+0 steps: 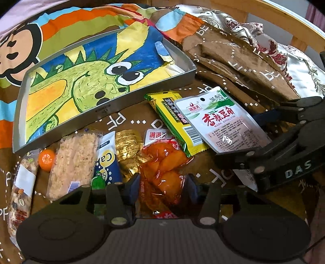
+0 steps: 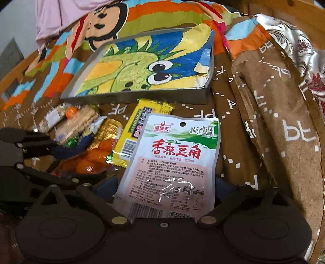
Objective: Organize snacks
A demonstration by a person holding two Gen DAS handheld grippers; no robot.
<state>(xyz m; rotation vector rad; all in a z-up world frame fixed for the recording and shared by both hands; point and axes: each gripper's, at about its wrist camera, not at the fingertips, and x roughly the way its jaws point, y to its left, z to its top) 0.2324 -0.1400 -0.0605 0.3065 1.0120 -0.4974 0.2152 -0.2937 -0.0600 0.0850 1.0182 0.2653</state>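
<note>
Snacks lie on a brown printed blanket in front of a shallow metal tray point(image 1: 61, 126) point(image 2: 142, 96) lined with a dinosaur drawing; nothing else is in the tray. My left gripper point(image 1: 162, 188) is shut on a clear pouch of orange pieces point(image 1: 162, 168) point(image 2: 91, 160), its blue pads pressing both sides. My right gripper point(image 2: 165, 186) stands open around a white packet with red characters point(image 2: 176, 162) point(image 1: 219, 119), which lies flat between its fingers. That packet overlaps a yellow packet point(image 1: 172, 117) point(image 2: 130, 142).
Left of the orange pouch lie a gold packet point(image 1: 128, 150), a blue-and-white packet point(image 1: 107, 162), a rice crisp bar point(image 1: 73, 162), a mandarin point(image 1: 47, 159) and a nut bar point(image 1: 22, 186). Folded brown cloth point(image 1: 243, 67) is heaped at the right. A wooden frame point(image 1: 284, 18) runs behind.
</note>
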